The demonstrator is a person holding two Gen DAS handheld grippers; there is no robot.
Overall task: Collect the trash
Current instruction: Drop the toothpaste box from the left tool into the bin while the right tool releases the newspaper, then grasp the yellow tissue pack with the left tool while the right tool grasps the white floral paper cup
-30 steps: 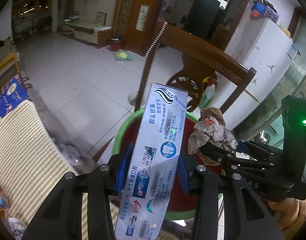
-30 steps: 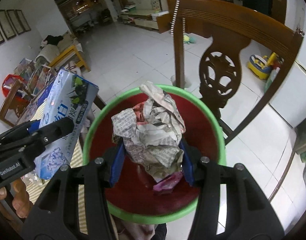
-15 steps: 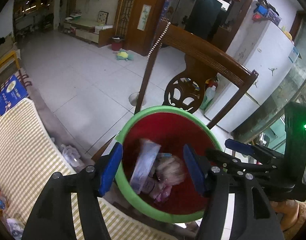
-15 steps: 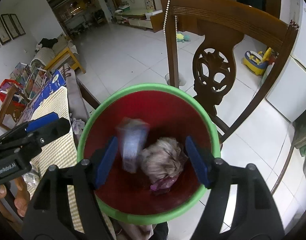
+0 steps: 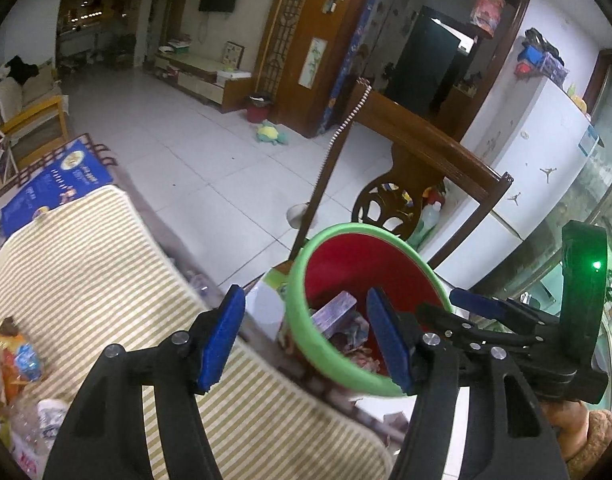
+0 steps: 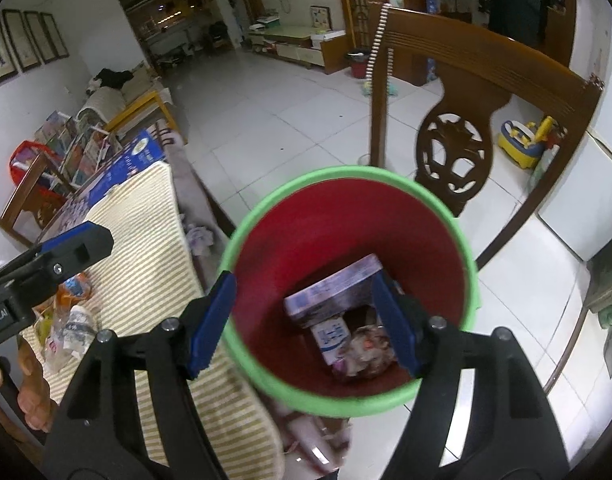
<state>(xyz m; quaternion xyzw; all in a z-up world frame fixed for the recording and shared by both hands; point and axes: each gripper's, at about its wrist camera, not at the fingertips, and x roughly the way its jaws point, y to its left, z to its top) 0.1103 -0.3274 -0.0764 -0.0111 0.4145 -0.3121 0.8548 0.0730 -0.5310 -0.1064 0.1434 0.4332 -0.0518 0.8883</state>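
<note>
Two claws hang released, nothing between their blue pads: the left gripper (image 5: 306,340) low in its frame, the right gripper (image 6: 306,324) straddling the bin's near rim. Part of the trash is hidden behind the right pad. The bin (image 6: 472,276), green-rimmed and red inside, fills the lower middle; in it lie a toothpaste box (image 6: 332,294) leaning on the wall, a smaller white carton (image 6: 332,336) and a crumpled paper ball (image 6: 368,350), its edges blurred. Left of the bin is a striped cloth (image 6: 154,232) carrying more wrappers (image 6: 68,320). Behind stand a wooden chair (image 6: 486,64) and pale floor tiles (image 6: 274,112).
</note>
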